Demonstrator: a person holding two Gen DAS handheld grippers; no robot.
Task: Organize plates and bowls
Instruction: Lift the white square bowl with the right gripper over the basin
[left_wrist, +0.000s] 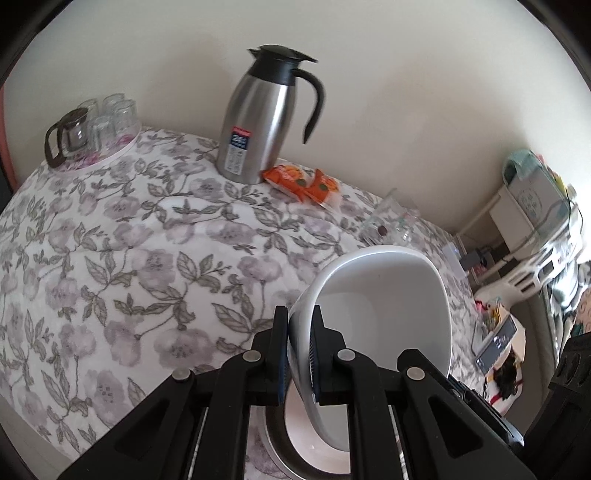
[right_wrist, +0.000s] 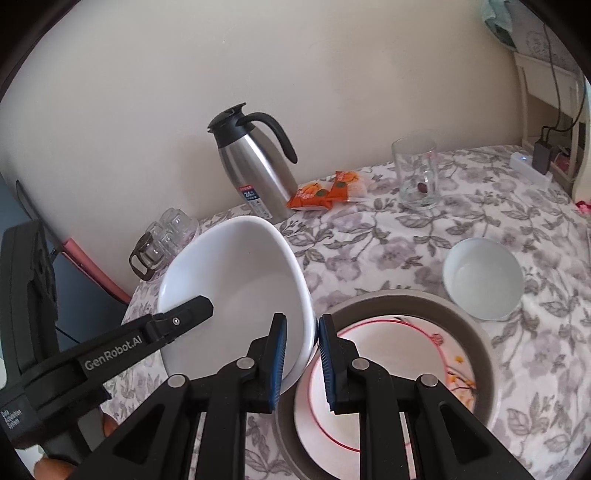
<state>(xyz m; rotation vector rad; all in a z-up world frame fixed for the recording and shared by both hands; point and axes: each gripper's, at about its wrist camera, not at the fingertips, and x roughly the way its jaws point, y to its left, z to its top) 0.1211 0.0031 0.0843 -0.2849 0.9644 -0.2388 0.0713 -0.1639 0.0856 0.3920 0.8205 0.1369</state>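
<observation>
Left gripper (left_wrist: 300, 354): jaws clenched on the rim of a large white bowl (left_wrist: 384, 299), held tilted above the plates. Right gripper (right_wrist: 302, 363): jaws released, holding nothing, just beside that bowl. Grey plate (right_wrist: 476, 354) carrying red-rimmed plate (right_wrist: 391, 354): near table edge. Small white bowl (right_wrist: 482, 278): beside the plates.

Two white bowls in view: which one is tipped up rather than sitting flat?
The large white bowl, clamped at its rim by the left gripper and tilted on edge beside the plates. The small white bowl sits upright on the tablecloth, untouched.
</observation>
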